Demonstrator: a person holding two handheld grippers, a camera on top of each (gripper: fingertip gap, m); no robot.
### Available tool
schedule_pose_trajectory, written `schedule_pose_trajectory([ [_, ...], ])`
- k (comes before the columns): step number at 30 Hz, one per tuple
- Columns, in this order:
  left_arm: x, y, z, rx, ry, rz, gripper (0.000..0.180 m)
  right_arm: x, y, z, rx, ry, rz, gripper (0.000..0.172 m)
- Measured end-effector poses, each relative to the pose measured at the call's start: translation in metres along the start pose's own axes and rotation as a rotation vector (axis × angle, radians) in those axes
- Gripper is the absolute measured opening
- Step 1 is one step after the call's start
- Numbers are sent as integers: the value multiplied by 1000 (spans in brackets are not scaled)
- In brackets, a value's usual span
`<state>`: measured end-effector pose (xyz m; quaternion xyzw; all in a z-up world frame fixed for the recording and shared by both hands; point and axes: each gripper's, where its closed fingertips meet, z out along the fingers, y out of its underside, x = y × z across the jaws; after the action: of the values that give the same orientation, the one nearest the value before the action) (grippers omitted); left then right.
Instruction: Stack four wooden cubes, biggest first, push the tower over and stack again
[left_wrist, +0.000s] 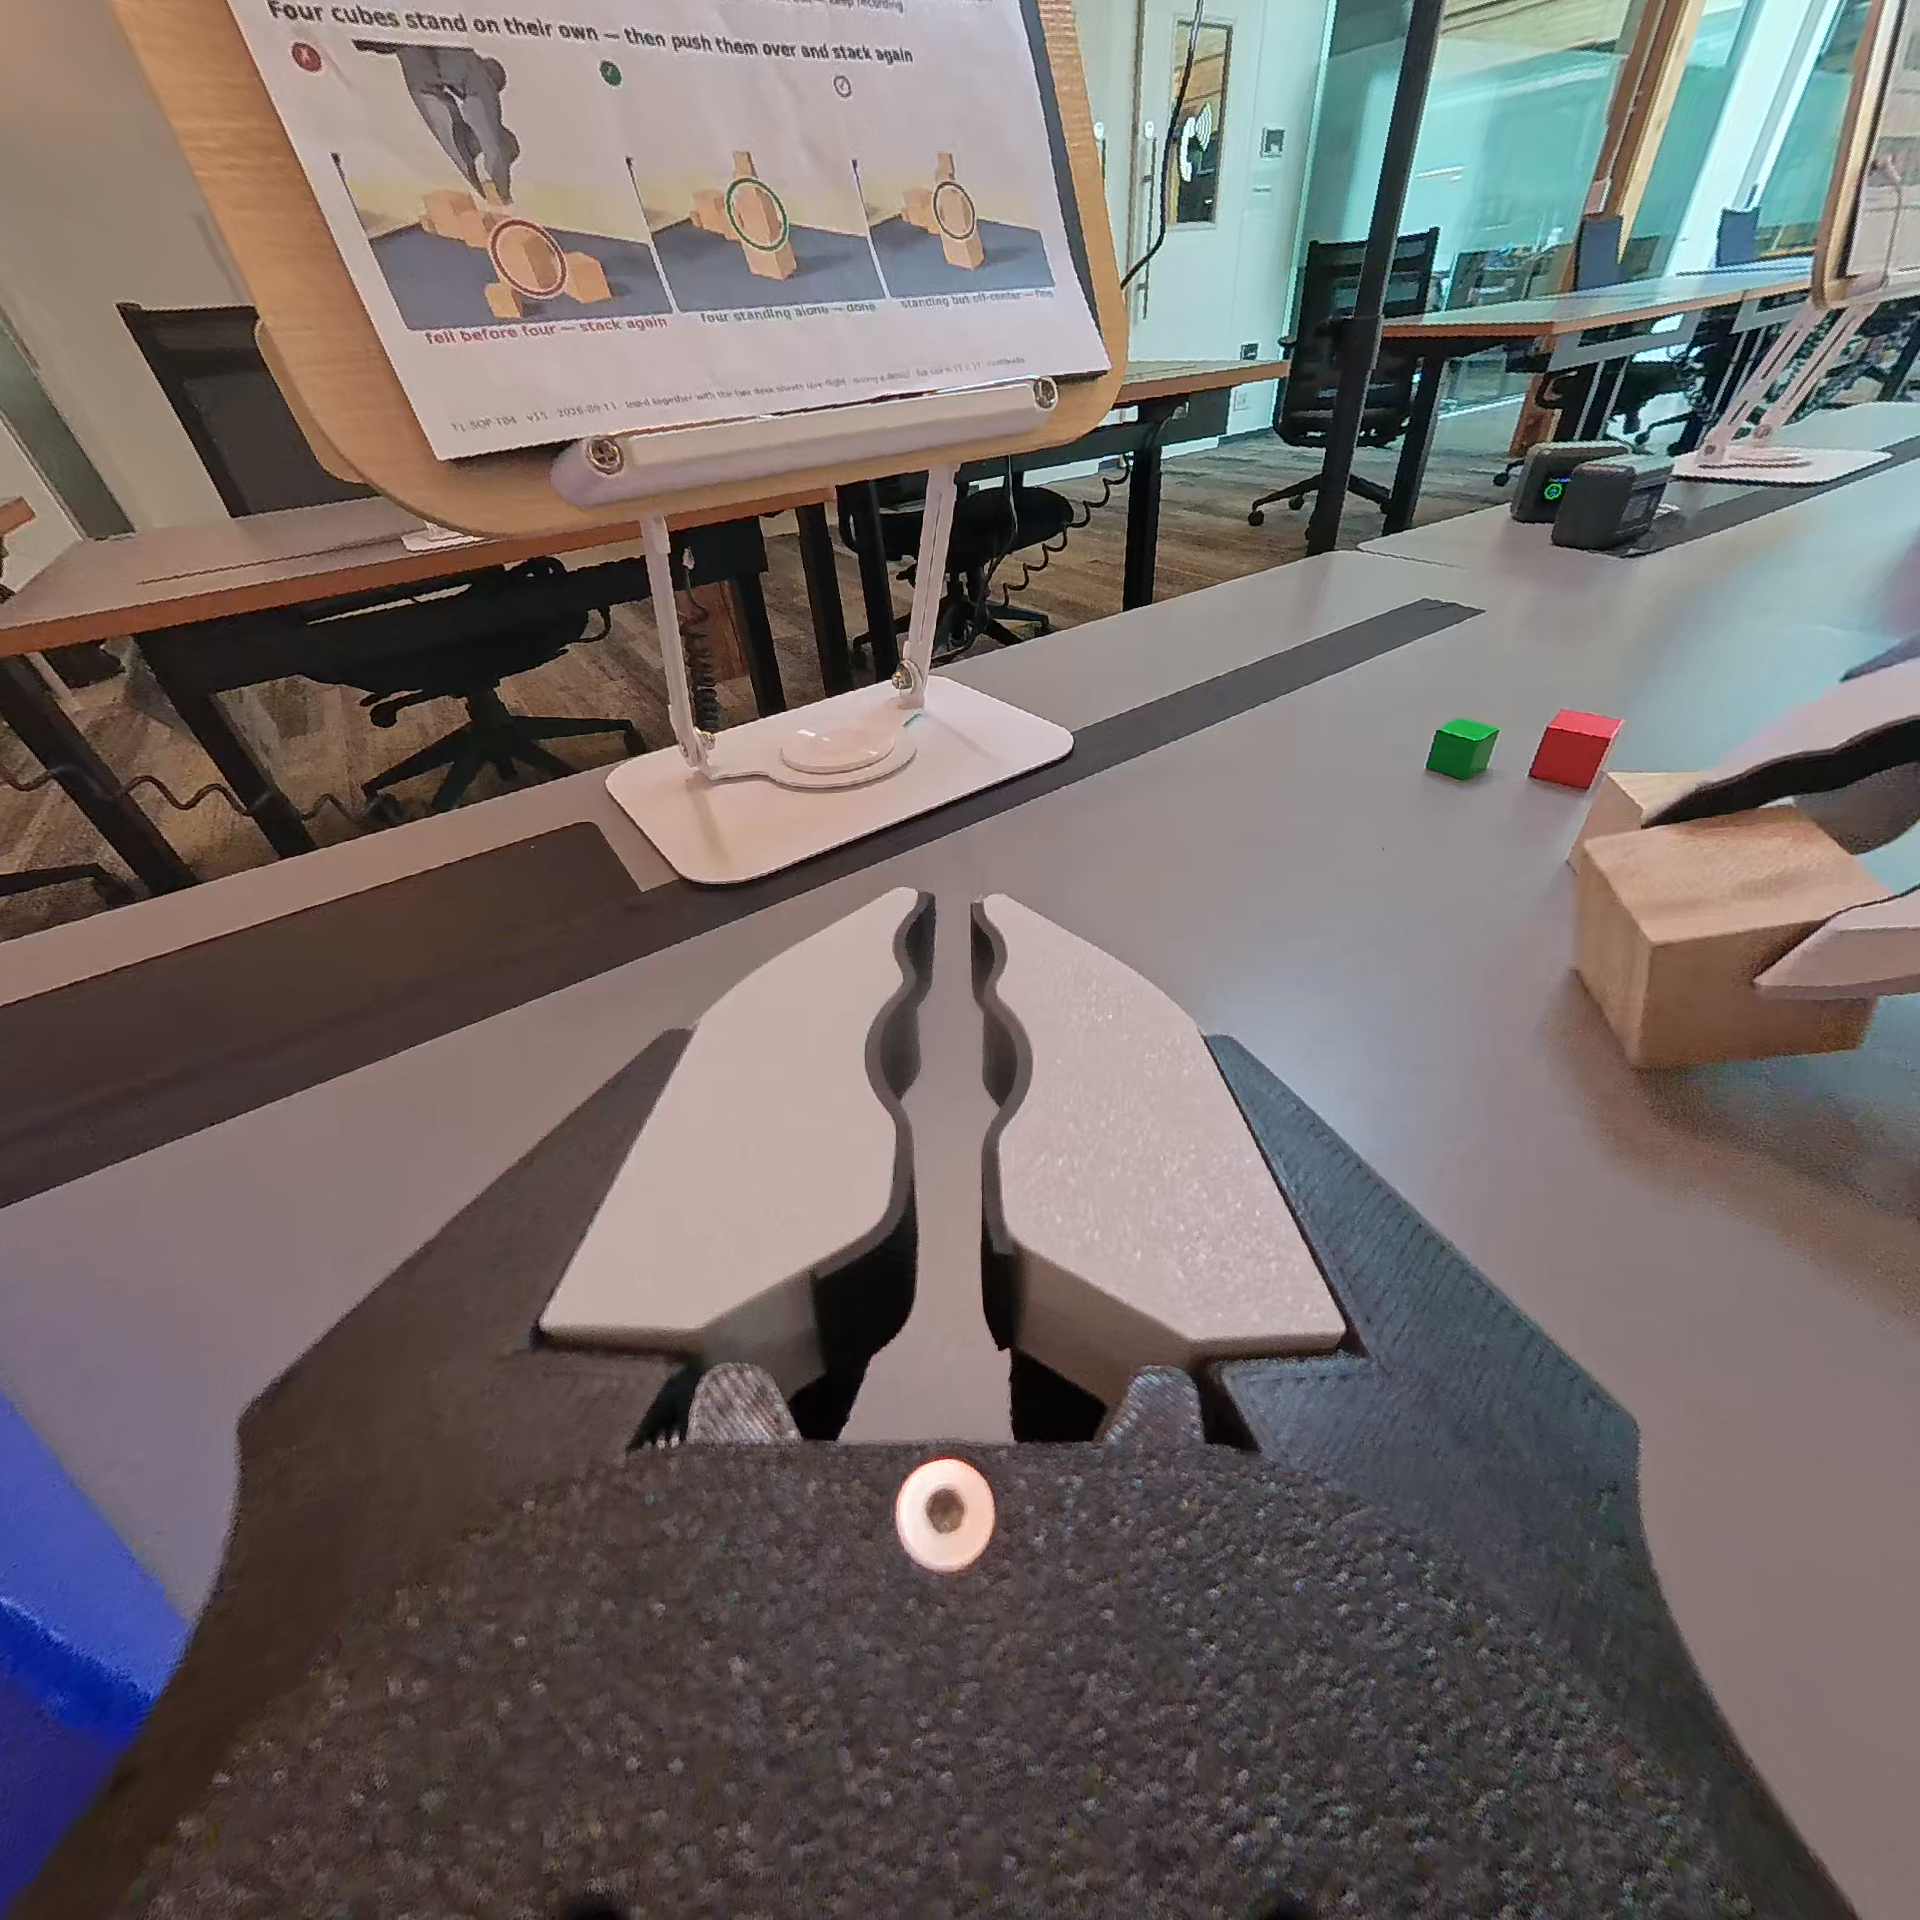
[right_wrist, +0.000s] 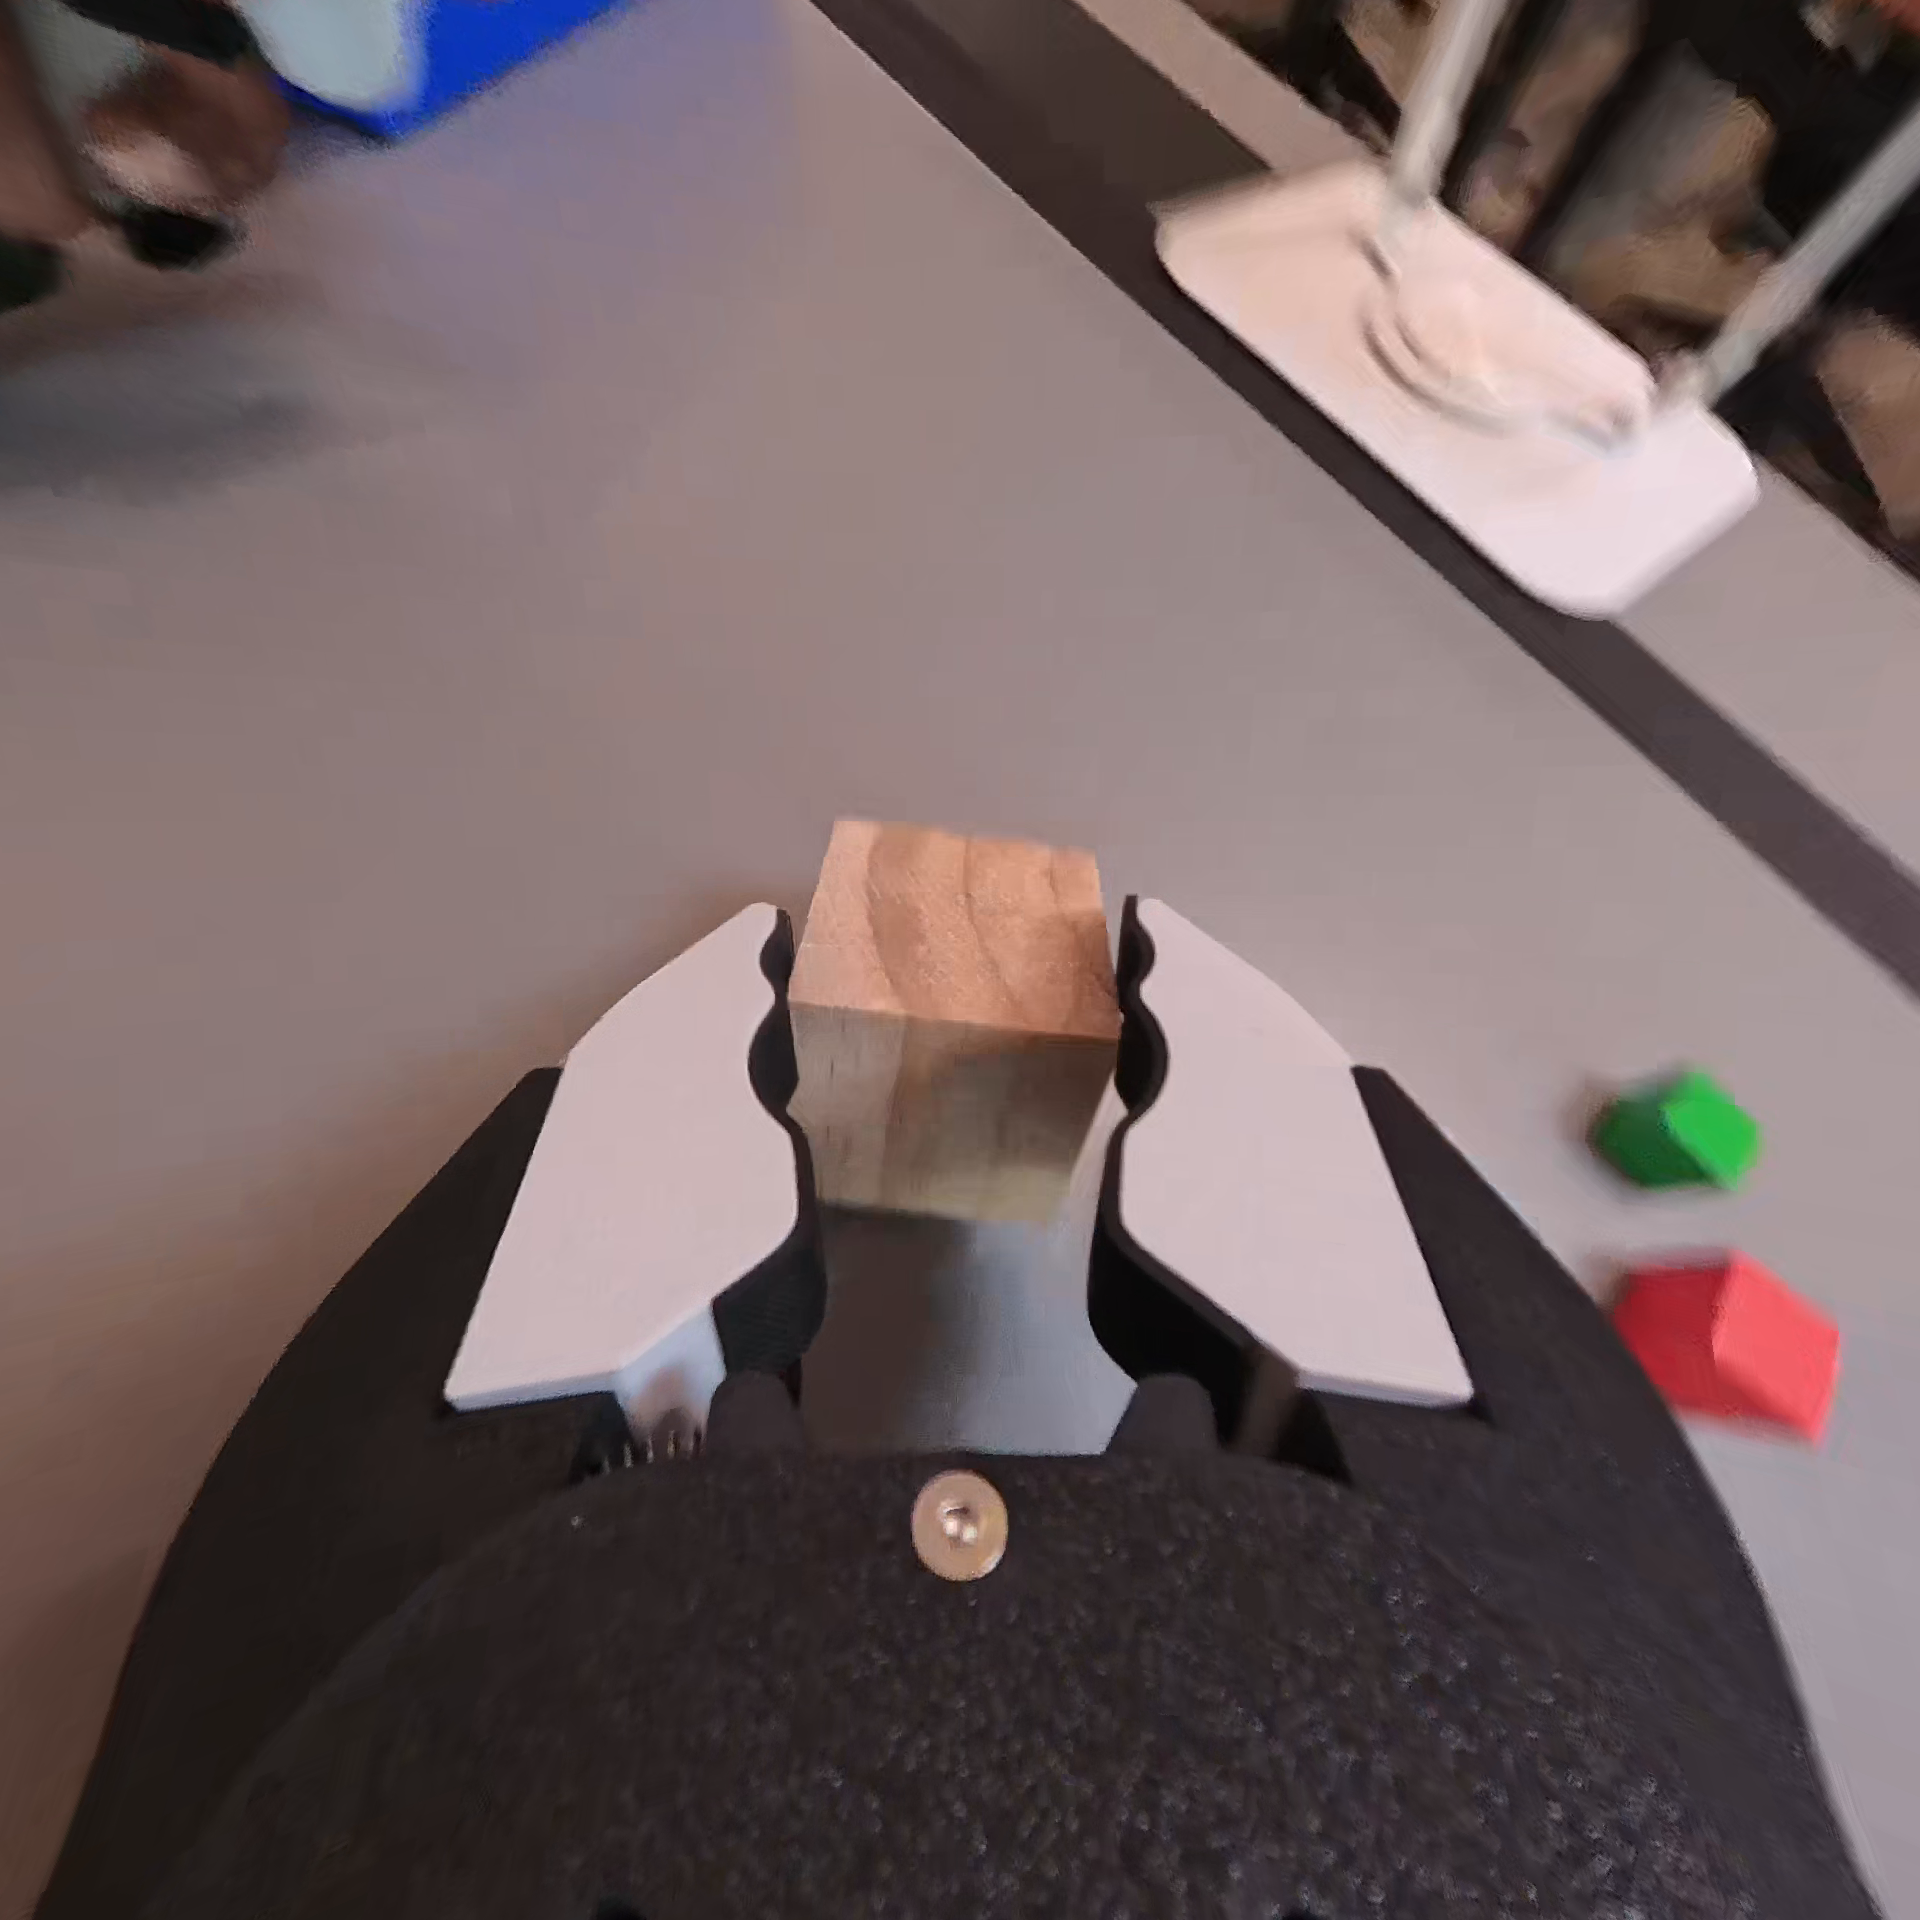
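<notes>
Jaws on the R gripper (right_wrist: 956, 935) stand about a cube's width apart, w/ a wooden cube (right_wrist: 951, 997) between them. Both dark pads (right_wrist: 774, 1039) look pressed on opposite side faces, so we read it as gripped. The cube sits low over the grey table (right_wrist: 520, 675); we can't tell if it's clear of the top. L gripper (left_wrist: 948, 904) is nearly closed, only a thin slit btwn the fingers, nothing in it, hovering over bare table near the white stand base (left_wrist: 842, 779).

In the L view a paler wooden block (left_wrist: 1626, 805) sits just behind the gripped cube. A green cube (right_wrist: 1678, 1132) and a red cube (right_wrist: 1730, 1345) lie off to the R, apart from it.

Our judgement on the hold: the pads are a bit fwd of the cube's centre, so we'd hold the squeeze even and the wrist level, w/o twisting. We'd mind the pale block behind, since a nudge could shift it.
</notes>
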<state>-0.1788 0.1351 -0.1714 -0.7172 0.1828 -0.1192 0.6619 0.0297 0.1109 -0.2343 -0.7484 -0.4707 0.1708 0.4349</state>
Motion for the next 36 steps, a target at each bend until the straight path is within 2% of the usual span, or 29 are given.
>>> schedule_pose_trajectory([
  [1,0,0,0,0,0,1,6,-9,-12,1,45,-61,-53,60],
  [5,0,-1,-1,3,-2,5,6,-50,-56,10,203,-356,-249,60],
  [9,-1,0,-1,0,-4,7,5,-74,-80,36,230,-542,-345,60],
  [14,4,2,0,-3,15,21,5,-92,-70,67,126,-651,-462,60],
  [17,7,2,0,-2,33,34,6,-92,-68,70,94,-696,-469,60],
  [22,7,2,2,1,49,17,7,-88,-66,72,64,-690,-473,61],
  [28,11,0,1,4,59,25,7,-72,-48,71,-2,-621,-470,59],
  [30,12,0,1,3,61,30,7,-67,-50,67,-7,-594,-457,65],
  [34,11,0,0,4,54,31,7,-29,-69,31,27,-468,-349,66],
  [36,10,-3,-1,14,51,27,7,6,-59,12,-7,-340,-299,65],
])
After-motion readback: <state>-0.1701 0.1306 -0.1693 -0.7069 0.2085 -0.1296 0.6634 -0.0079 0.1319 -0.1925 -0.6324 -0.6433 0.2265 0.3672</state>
